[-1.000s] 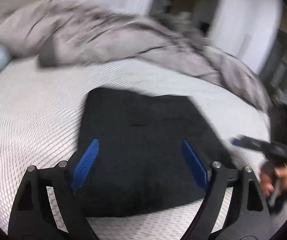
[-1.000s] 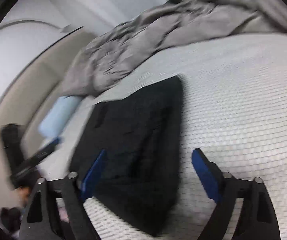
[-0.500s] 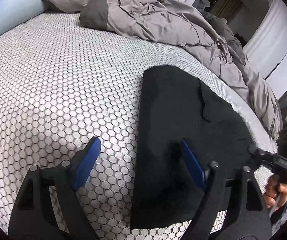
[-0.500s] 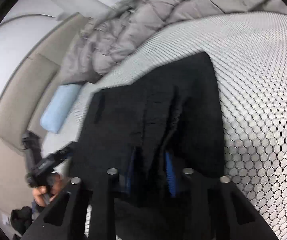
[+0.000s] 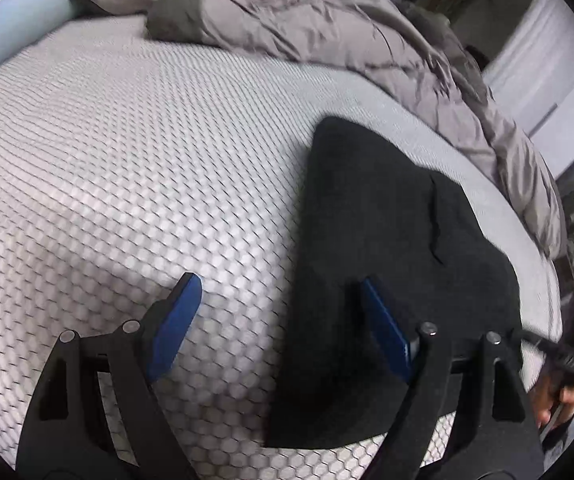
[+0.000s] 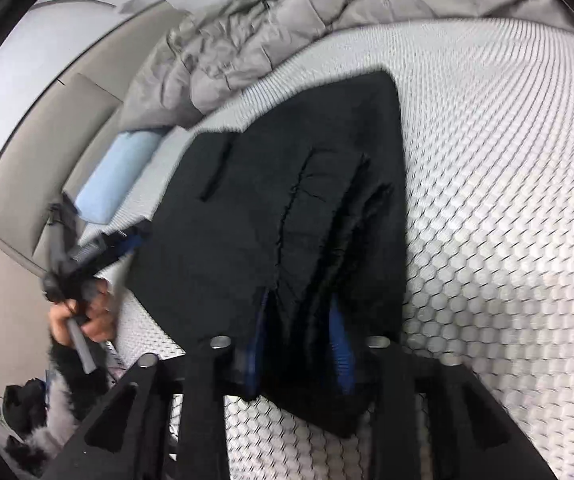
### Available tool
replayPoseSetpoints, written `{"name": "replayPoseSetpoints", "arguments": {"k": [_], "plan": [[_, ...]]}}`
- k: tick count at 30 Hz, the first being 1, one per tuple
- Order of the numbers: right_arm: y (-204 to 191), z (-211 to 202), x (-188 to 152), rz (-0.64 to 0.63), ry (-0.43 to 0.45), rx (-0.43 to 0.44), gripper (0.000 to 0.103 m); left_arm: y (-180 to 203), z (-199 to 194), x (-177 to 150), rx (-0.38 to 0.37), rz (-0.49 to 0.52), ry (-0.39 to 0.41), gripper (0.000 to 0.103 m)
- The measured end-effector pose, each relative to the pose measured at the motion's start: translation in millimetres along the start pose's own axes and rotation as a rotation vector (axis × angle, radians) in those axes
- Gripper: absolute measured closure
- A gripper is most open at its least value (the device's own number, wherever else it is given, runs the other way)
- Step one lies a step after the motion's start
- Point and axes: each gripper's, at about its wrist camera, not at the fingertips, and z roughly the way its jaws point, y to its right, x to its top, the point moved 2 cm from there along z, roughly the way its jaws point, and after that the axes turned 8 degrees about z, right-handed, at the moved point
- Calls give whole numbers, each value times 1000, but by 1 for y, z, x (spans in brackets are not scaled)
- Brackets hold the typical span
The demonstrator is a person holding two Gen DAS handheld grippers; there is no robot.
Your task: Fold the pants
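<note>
Pants [image 6: 287, 208] of black, thick, soft cloth lay already folded into a compact rectangle on the white honeycomb-textured mattress [image 5: 127, 160], near its front edge, well apart from the crumpled grey quilted duvet [image 5: 327, 28] heaped along the far side. A pale blue pillow [image 6: 115, 172] sat by the beige upholstered headboard [image 6: 47, 128].

The right gripper [image 6: 299, 344] had its blue-padded jaws drawn together on the near edge of the bundle, bunching the layers into ridges between the pads. The left gripper [image 5: 283, 324] hung above the bed with its jaws wide apart; one blue finger [image 5: 175, 320] stood over bare mattress and the other over the cloth, with nothing between them, and contact could not be judged.

The fold looked close to finished, so the step in hand was probably a final turn or a tidy-up of the bundle. To do it well, the right grip ought to catch every layer, not only the top one, and draw the edge evenly so the stack did not skew. The free gripper would best pin or take the opposite corner, keeping the sides square.
</note>
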Motion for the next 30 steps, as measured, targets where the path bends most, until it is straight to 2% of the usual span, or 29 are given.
{"name": "replayPoseSetpoints", "arguments": {"k": [1,2,3,4,6,7,8,11,14,15,17,19,22,24,26,29,30], "plan": [[0,-14,2,-11,64,-17,45,3,2,-2,-18,12,-5,26],[3,-23,4,-8,111,-27,35,8,4,-4,-37,30,-12,36],[8,-27,7,9,131,-26,35,13,6,-6,-52,53,-29,41],[14,-25,10,39,116,-10,35,19,8,-9,-75,73,-49,53],[27,-8,11,106,49,12,36,29,6,-14,-61,107,-62,53],[30,3,12,126,18,16,48,35,4,-18,-50,132,-69,53],[32,8,14,134,8,16,52,41,1,-22,-51,148,-79,53],[31,8,27,117,52,-34,52,62,-10,-36,-43,225,-81,53],[23,-3,34,80,123,-149,52,68,-22,-36,18,253,-39,53],[17,-14,33,46,168,-185,52,69,-28,-35,52,259,-3,53],[-3,-33,27,-35,237,-184,52,76,-43,-32,108,286,97,53],[-34,-34,19,-129,234,-125,51,94,-48,-31,74,351,139,52],[-73,3,8,-244,149,-82,51,124,-34,-39,-20,459,114,52],[-92,46,0,-302,48,-91,51,137,-6,-48,-49,542,33,52],[-100,75,-6,-361,-4,-135,51,139,16,-51,-20,552,-24,53],[-101,87,-18,-523,-2,-269,51,137,12,-61,-8,640,-5,53],[-95,78,-19,-552,25,-385,52,134,9,-63,-8,639,0,53]]}}
